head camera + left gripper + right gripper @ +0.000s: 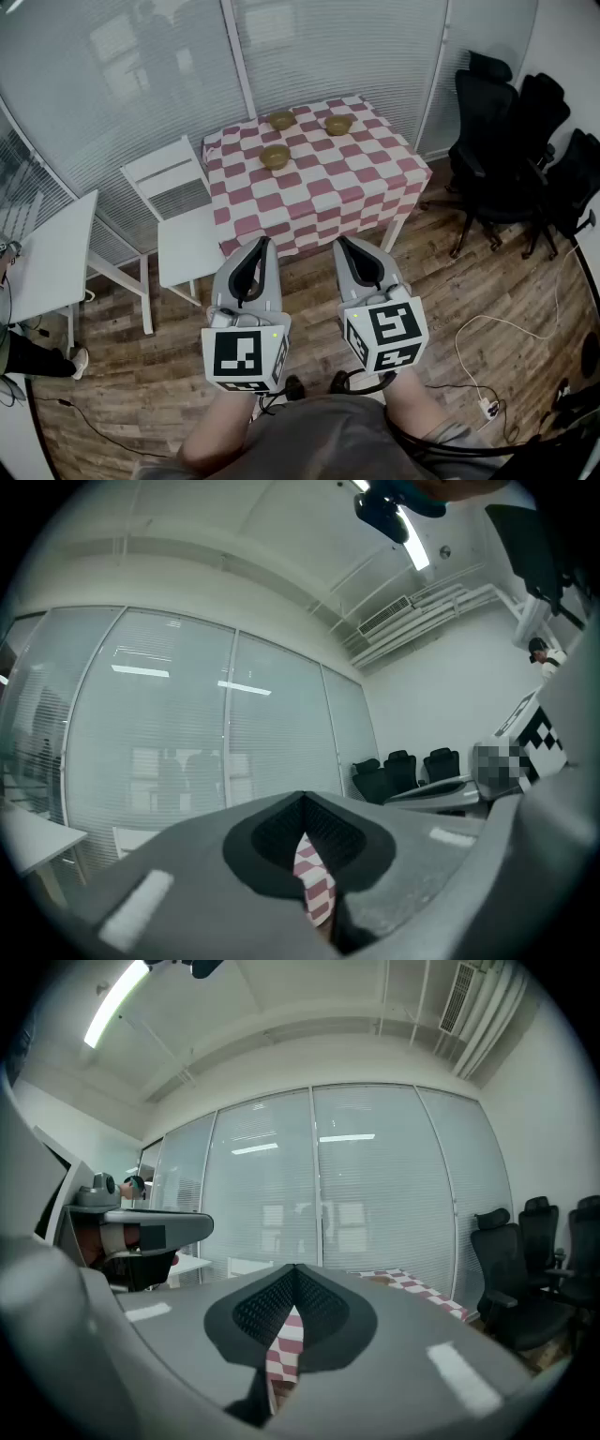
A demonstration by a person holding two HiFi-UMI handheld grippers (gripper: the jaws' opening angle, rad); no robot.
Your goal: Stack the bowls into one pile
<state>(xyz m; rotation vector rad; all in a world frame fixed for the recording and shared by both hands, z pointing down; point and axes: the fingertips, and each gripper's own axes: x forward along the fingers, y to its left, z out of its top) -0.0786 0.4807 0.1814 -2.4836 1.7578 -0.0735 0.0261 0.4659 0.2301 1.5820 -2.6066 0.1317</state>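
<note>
Three brown bowls stand apart on the table with the red-and-white checked cloth [375, 178]: one at the back left [282, 120], one at the back right [338, 125], one nearer the front left [275, 157]. My left gripper [262, 243] and right gripper [342, 242] hang side by side over the wooden floor, short of the table's near edge. Both are shut with nothing between the jaws. In the left gripper view the shut left gripper [302, 799] shows only a sliver of checked cloth [317, 885]. The right gripper [294, 1267] view shows the same cloth [287, 1340].
A white chair [178, 202] stands at the table's left side, and a white side table [47, 253] further left. Black office chairs [511, 141] crowd the right. A white cable [487, 328] lies on the floor. Glass walls with blinds close the back.
</note>
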